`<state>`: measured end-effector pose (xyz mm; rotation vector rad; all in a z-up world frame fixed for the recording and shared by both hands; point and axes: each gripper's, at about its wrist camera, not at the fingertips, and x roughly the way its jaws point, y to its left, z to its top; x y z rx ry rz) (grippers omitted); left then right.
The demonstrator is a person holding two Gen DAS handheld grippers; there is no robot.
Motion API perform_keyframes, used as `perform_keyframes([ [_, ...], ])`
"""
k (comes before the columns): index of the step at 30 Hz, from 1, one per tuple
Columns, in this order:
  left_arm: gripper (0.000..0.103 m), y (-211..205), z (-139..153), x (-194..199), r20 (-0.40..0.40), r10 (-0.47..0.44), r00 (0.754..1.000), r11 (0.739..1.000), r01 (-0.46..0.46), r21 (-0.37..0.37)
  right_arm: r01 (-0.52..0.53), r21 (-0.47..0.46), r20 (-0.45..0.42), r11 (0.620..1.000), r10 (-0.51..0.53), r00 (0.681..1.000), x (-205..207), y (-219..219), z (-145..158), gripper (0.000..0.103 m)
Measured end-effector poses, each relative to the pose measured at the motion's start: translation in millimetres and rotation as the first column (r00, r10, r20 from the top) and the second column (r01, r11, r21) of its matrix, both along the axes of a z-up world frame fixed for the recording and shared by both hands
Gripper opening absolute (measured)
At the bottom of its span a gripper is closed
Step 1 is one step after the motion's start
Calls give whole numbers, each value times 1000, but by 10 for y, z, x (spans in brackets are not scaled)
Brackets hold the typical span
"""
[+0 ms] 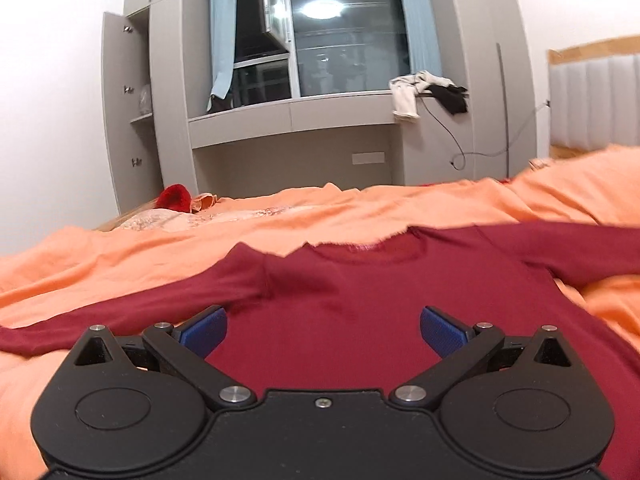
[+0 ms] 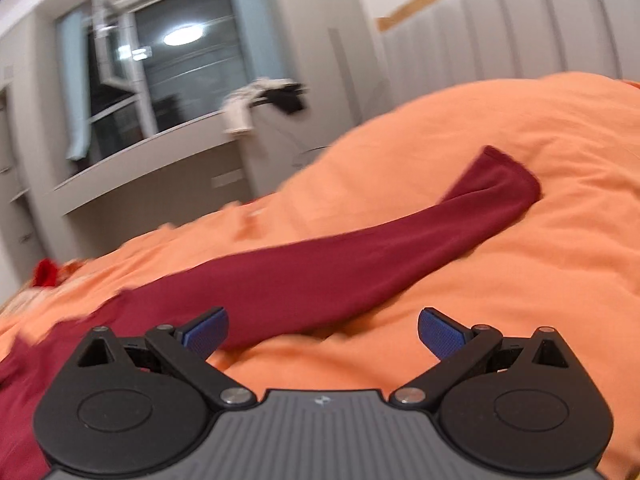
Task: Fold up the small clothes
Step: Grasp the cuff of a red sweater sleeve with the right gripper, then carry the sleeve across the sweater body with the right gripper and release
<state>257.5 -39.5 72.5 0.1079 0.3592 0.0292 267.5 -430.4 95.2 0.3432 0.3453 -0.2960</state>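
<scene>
A dark red long-sleeved shirt (image 1: 340, 300) lies spread flat on an orange bedspread (image 1: 120, 256), neck away from me, both sleeves stretched out sideways. My left gripper (image 1: 323, 330) is open and empty, low over the shirt's chest. In the right wrist view the shirt's right sleeve (image 2: 360, 264) runs from lower left up to its cuff at the upper right. My right gripper (image 2: 323, 332) is open and empty, just above the bedspread (image 2: 520, 280) beside the sleeve; its left finger is over the sleeve's lower edge.
A bright red item (image 1: 174, 197) lies at the bed's far left edge. Beyond the bed stand grey cabinets with a window (image 1: 340, 36), clothes draped on the sill (image 1: 424, 92), and a padded headboard (image 1: 596, 100) at right.
</scene>
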Motion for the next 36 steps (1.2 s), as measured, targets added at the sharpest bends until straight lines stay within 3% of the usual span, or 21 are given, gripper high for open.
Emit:
perform_keyframes([
  [5, 103, 119, -90, 491, -21, -1, 1000, 998, 0, -61, 174, -34, 40, 984, -173, 984, 246, -410, -122, 102],
  [7, 103, 209, -186, 559, -53, 10, 999, 995, -15, -94, 215, 6, 52, 977, -215, 975, 211, -561, -206, 97],
  [11, 103, 385, -291, 580, -116, 22, 993, 991, -37, -127, 273, 92, 81, 958, -280, 957, 124, -802, -319, 81],
  [16, 102, 495, -383, 619, -166, 55, 985, 986, -80, -147, 326, 85, 94, 942, -333, 938, 224, -969, -378, 80],
  [20, 103, 485, -444, 626, -189, 62, 980, 987, -88, -133, 343, 184, 98, 921, -364, 926, 398, -1215, -402, 76],
  [22, 103, 465, -458, 618, -190, 57, 980, 989, -82, -126, 348, 231, 100, 909, -378, 920, 481, -1336, -415, 57],
  [24, 103, 453, -466, 614, -187, 54, 981, 991, -76, -113, 377, 282, 94, 882, -417, 904, 511, -1430, -451, 15],
  [27, 103, 431, -455, 596, -180, 50, 982, 992, -69, -103, 387, 358, 103, 850, -448, 888, 513, -1504, -488, 6],
  [29, 102, 433, -434, 580, -170, 46, 984, 991, -65, -113, 379, 337, 127, 862, -440, 889, 518, -1406, -409, 6],
  [31, 103, 450, -410, 574, -164, 42, 986, 990, -64, -126, 345, 267, 187, 900, -400, 897, 529, -1199, -258, 6],
  [36, 102, 488, -342, 564, -148, 57, 987, 986, -79, -148, 199, 114, 334, 973, -226, 915, 578, -518, 142, 6],
])
